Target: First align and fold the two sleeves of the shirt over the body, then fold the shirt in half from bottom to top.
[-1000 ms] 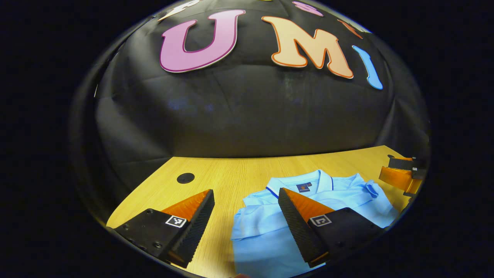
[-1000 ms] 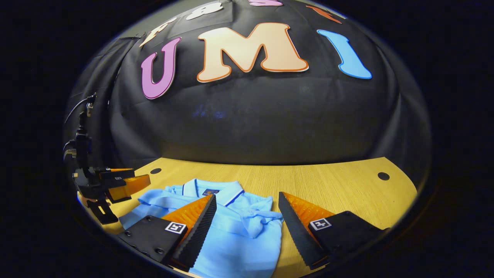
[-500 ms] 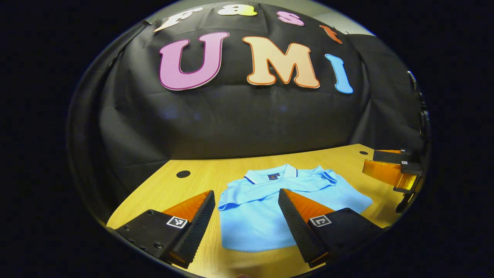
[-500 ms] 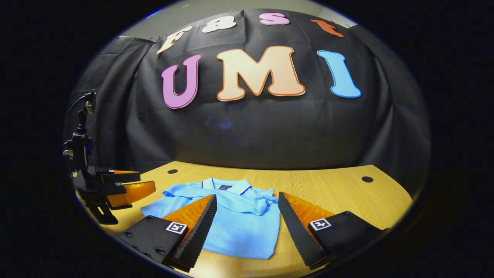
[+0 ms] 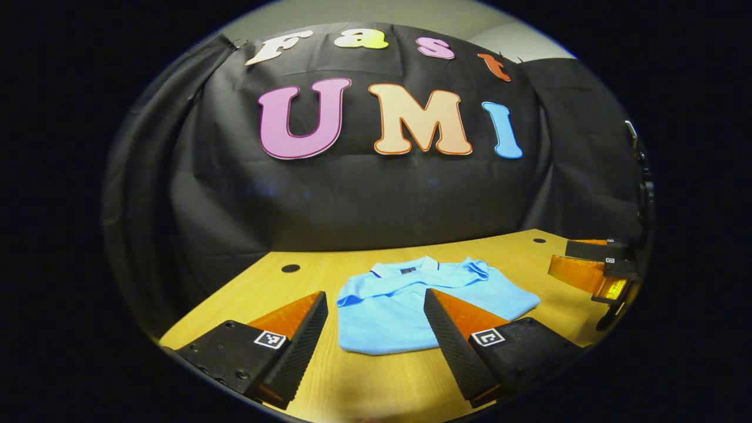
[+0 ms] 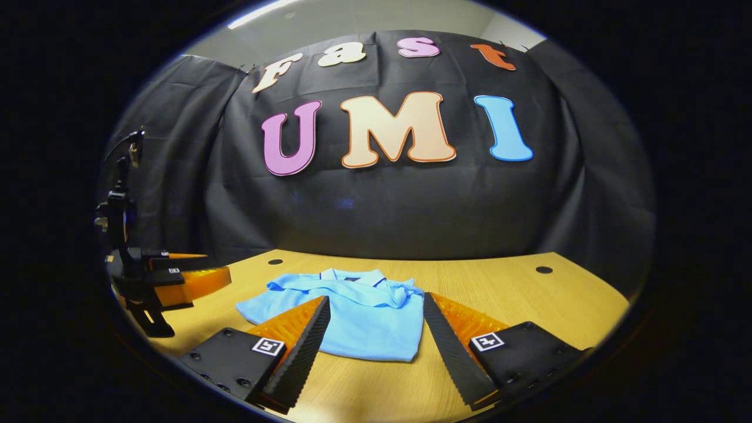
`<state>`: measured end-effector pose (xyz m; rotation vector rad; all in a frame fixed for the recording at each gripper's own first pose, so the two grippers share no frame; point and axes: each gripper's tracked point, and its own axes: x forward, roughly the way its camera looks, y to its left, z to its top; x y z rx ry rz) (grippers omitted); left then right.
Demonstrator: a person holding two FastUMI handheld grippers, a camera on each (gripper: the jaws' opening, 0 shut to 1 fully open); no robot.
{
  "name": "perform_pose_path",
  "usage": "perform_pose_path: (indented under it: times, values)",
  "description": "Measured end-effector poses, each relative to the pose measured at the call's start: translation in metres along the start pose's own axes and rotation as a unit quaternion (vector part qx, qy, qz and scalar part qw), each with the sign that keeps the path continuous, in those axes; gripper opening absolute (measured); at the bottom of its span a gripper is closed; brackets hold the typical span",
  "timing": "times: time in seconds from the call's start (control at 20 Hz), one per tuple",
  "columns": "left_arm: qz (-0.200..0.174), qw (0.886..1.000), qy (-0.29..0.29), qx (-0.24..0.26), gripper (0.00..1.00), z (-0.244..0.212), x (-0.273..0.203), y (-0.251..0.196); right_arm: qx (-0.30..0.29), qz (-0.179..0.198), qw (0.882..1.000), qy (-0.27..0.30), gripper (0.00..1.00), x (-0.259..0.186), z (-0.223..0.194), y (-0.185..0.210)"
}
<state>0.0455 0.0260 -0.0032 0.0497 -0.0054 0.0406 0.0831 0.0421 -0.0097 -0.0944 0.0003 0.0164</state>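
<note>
Light-blue fabric, one item: the shirt (image 5: 411,296), which I logged lying flat on the counter (image 5: 364,388) as a compact folded bundle, collar toward the booth's black wall. In the right gripper view the same shirt (image 6: 358,317) sat centred between that camera's two fingers, both sleeves tucked across the body and the near edge a clean fold.

Hand-held grippers, two counted. The left hand-held gripper (image 5: 376,343) I had spread wide, its two fingers well apart and gripping nothing; the tips stood on the near side of the shirt, and I could not tell whether they touched the cloth. The right hand-held gripper (image 6: 376,346) I had likewise wide open, with nothing between its fingers.

Cross-sightings, two. The right hand-held gripper (image 5: 593,273) showed at the right edge of the left gripper view, off the shirt. The left hand-held gripper (image 6: 170,282) showed at the left edge of the right gripper view, apart from the shirt.

Counter, one, pale wood grain. Round dark holes in its top: two seen in the right gripper view, one to the left (image 6: 275,261) and one to the right (image 6: 544,269).
</note>
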Motion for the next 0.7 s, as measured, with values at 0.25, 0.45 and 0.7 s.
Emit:
perform_pose_path:
  times: [0.25, 0.45, 0.7]
  values:
    - [0.028, 1.0, -0.001, -0.007, 0.98, -0.012, -0.019, 0.007, 0.029, -0.005, 0.999, -0.013, 0.99, -0.013, 0.003, -0.006]
    - [0.025, 1.0, -0.001, -0.013, 0.96, -0.011, -0.028, -0.002, 0.039, -0.003, 0.999, -0.02, 0.96, -0.023, 0.003, -0.006]
    - [0.019, 0.999, -0.027, 0.001, 0.96, 0.008, -0.037, -0.021, 0.028, -0.007, 0.999, -0.033, 0.99, -0.043, 0.009, -0.014]
